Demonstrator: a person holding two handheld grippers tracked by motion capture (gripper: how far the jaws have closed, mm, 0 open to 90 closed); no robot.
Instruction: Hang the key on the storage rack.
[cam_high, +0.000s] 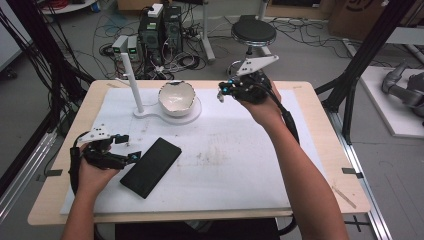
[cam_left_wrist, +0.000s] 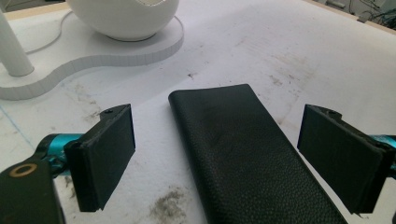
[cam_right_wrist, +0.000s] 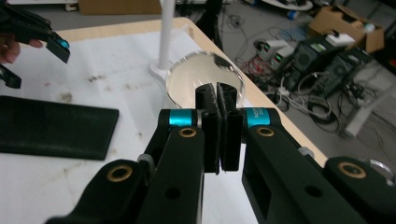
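Left gripper (cam_left_wrist: 215, 154) hovers wide open, empty, straddling the near end of the flat black leather case (cam_high: 151, 167), near-left on the white mat (cam_high: 240, 165). Its long axis runs away between the jaws. Right gripper (cam_high: 220, 93), clamped shut on nothing, is far off by the white bowl (cam_high: 176, 97).

black case (cam_left_wrist: 252, 154) cut off at bottom edge in left gripper view; bowl (cam_left_wrist: 123, 18) cropped at top edge there. right gripper (cam_right_wrist: 218, 133) pads hide part of bowl rim in right gripper view.
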